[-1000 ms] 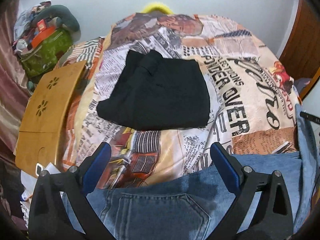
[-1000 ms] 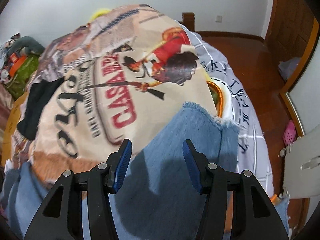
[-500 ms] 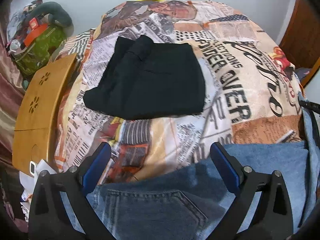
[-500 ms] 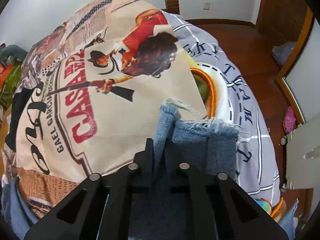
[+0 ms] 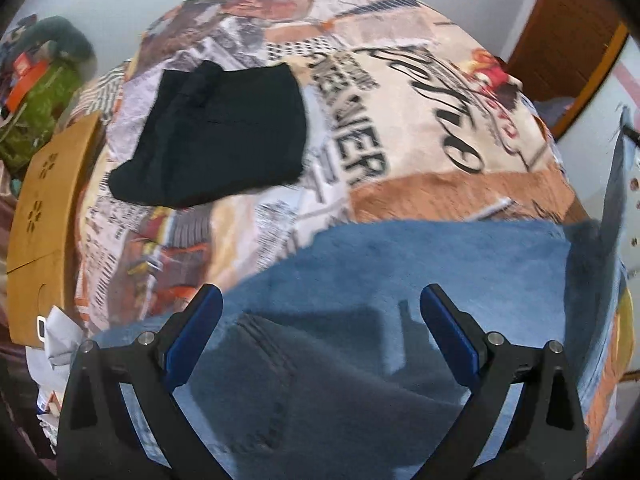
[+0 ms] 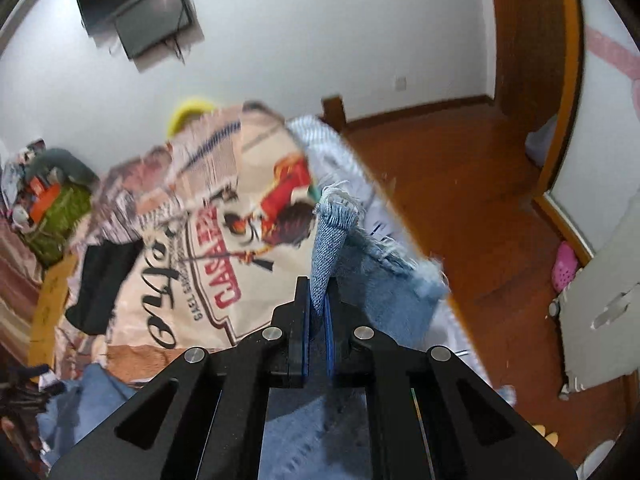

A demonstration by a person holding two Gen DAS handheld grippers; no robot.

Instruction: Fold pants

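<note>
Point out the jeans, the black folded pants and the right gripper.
jeans (image 5: 420, 264), left wrist view, flat upper part of the denim.
black pants (image 5: 224, 136), left wrist view, middle of the folded stack.
right gripper (image 6: 318, 312), right wrist view, between the fingertips pinching the frayed hem.

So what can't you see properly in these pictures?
- Left wrist view: the jeans run under the left gripper and off the bottom edge, so their full shape is hidden.
- Right wrist view: the right gripper covers the pinched frayed hem.
- Both views: motion blur smears the bedspread lettering.
</note>
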